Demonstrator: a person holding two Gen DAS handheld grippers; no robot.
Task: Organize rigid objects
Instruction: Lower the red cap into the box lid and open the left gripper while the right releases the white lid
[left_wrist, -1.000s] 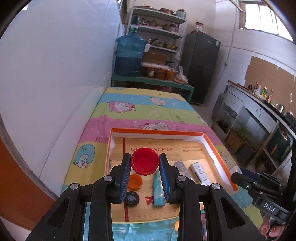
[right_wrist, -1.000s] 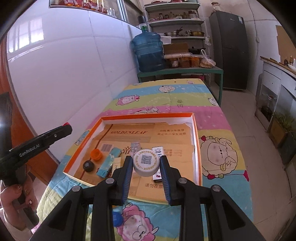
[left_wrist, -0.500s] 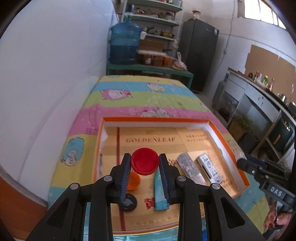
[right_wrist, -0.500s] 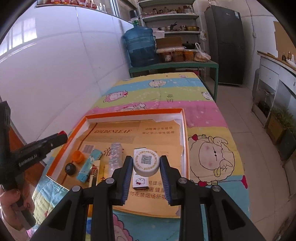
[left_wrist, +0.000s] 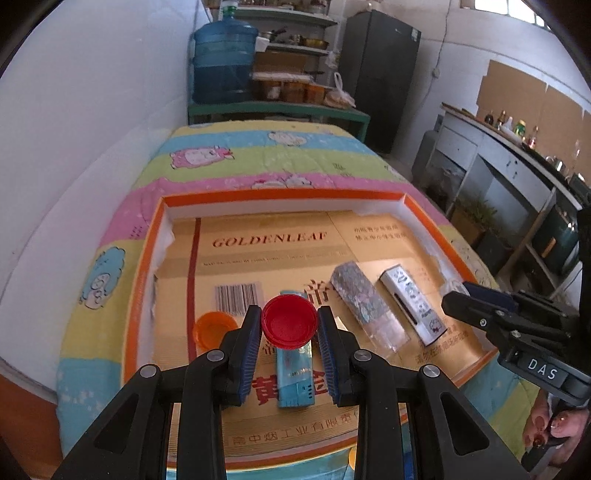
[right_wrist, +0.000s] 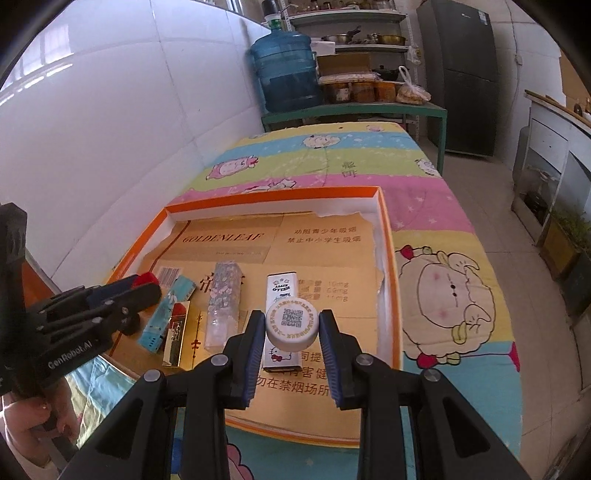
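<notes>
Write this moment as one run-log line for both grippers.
left gripper: shut on red cap | right gripper: shut on white cap | both over orange tray

a big blue water jug (left_wrist: 224, 64) is standing on a green bench (left_wrist: 280, 110) at the far end of the room, with jars of orange-brown food (left_wrist: 291, 90) and a tied plastic bag (left_wrist: 341, 98) sitting beside it. a shelf rack (right_wrist: 351, 26) holding pots and pans is rising behind them. a dark refrigerator (left_wrist: 378, 70) is standing to the right of the rack. a striped cartoon-sheep blanket (right_wrist: 332, 162) is covering the surface below. a grey counter (left_wrist: 509, 147) carrying bottles (left_wrist: 511, 123) is running along the right wall, and brown cardboard sheets (left_wrist: 517, 92) are hanging on the wall above it.
</notes>
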